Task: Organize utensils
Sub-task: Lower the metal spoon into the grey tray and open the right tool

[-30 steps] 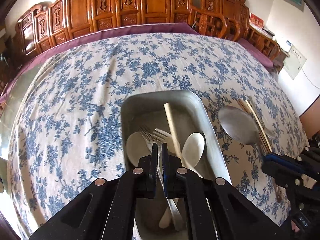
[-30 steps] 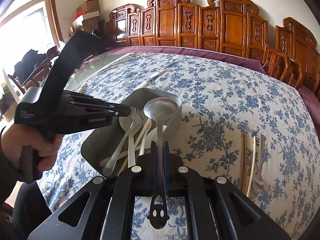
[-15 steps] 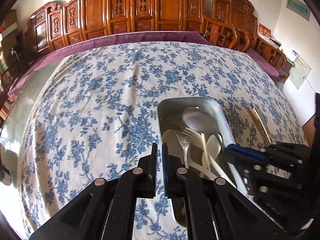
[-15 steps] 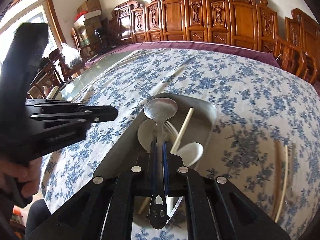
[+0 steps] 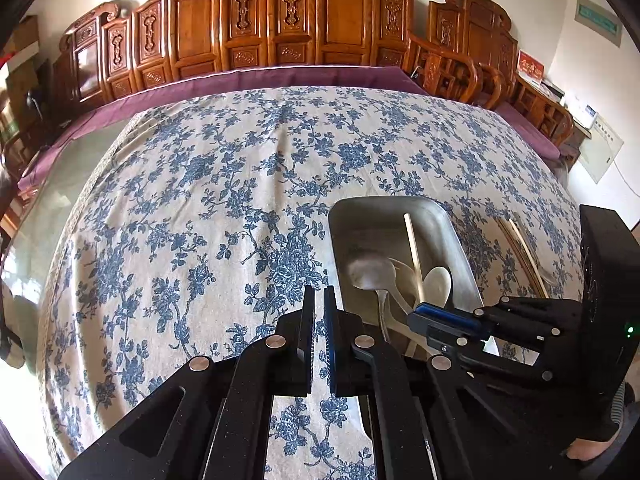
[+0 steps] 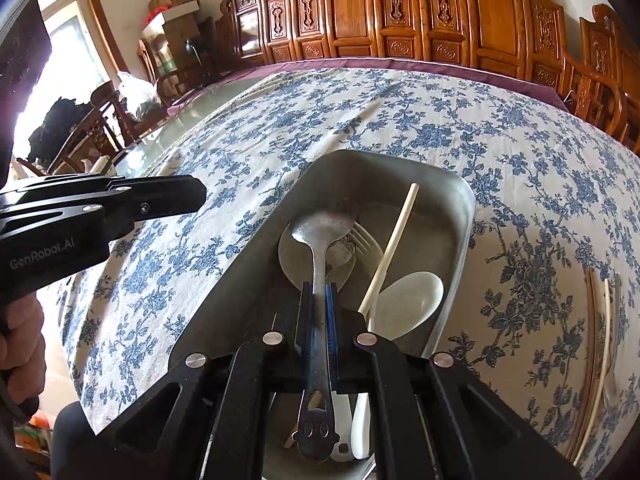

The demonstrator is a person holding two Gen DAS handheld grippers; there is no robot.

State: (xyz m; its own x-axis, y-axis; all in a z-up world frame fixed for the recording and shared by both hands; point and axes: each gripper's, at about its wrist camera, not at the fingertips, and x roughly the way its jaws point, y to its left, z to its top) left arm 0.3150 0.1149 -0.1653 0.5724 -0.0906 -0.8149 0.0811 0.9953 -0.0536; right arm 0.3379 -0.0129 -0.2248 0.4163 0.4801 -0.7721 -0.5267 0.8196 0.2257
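Note:
My right gripper (image 6: 319, 292) is shut on the handle of a metal spoon (image 6: 320, 228) and holds it low inside the metal tray (image 6: 466, 216). The tray also holds a white spoon (image 6: 412, 300), a pale chopstick (image 6: 394, 240) and a fork partly hidden under the spoon bowl. In the left wrist view the tray (image 5: 456, 240) lies to the right, with the metal spoon (image 5: 370, 272) in it and the right gripper (image 5: 432, 316) over its near end. My left gripper (image 5: 319, 300) is shut and empty above the tablecloth, left of the tray.
Chopsticks (image 6: 602, 336) and another utensil lie on the blue-flowered tablecloth (image 5: 200, 220) right of the tray; they also show in the left wrist view (image 5: 524, 256). Carved wooden chairs (image 5: 280, 20) line the far table edge. A bare glass strip (image 5: 44, 200) runs along the left.
My left gripper let go of the utensil in the tray and drew back left, off the tray. My right gripper moved the metal spoon over the tray and lowered it inside.

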